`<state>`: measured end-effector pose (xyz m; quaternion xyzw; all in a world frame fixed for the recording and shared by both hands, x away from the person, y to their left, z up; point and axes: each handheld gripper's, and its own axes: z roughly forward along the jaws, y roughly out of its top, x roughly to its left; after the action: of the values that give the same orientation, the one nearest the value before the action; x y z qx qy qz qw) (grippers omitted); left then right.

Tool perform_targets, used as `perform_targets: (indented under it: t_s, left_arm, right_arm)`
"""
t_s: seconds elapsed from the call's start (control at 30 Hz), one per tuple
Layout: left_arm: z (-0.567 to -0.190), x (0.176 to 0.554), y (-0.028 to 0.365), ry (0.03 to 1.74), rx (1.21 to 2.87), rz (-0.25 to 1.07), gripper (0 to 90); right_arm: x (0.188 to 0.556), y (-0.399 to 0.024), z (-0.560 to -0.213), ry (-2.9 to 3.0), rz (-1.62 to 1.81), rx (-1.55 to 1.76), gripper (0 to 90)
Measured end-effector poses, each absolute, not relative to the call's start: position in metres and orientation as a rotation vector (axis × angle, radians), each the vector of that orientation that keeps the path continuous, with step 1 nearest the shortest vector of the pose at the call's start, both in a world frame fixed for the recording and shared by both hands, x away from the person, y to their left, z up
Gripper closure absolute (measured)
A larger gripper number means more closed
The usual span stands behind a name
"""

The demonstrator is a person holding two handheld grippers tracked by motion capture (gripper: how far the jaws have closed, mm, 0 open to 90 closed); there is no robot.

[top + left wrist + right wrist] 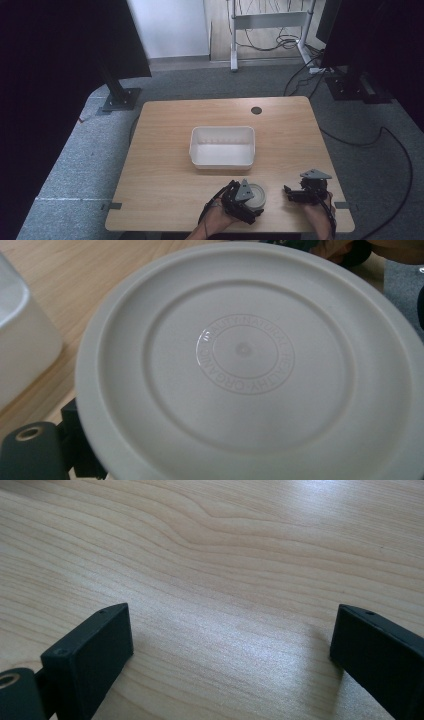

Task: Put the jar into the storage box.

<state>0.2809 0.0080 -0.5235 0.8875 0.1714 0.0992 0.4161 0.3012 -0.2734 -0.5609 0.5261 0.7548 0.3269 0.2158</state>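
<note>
Lid [258,195], round and pale grey-white, sits at the near edge of the wooden bench [165,150], slightly right of centre, with the left tongs [243,199] over and around its left side. In the left gripper view the lid [245,360] lies close under the camera, showing raised rings and a small embossed circle of lettering at its middle; one black jaw shows at the lower left beside its rim, and the other jaw is hidden, so I cannot tell whether the left tongs are gripping the lid or only lying against it. A white rectangular tub [222,146], open at the top, stands near the middle of the bench, beyond the lid and apart from it; its rounded corner [20,335] shows at the left edge of the left gripper view. The right tongs [289,191] rest low near the bench's near right corner, well apart from the lid. In the right gripper view the right tongs [230,645] stand wide apart over bare wood grain, holding nothing.
</note>
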Motion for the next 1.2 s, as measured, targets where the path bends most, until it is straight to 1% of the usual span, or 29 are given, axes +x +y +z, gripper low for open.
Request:
perform_targets:
  t_s: [1.2]
  left_arm:
    - [-0.483,0.317,0.052,0.547,2.169,0.388,10.1]
  right_arm:
    - [0.301,-0.273,-0.561,2.092,0.906,1.458,3.1]
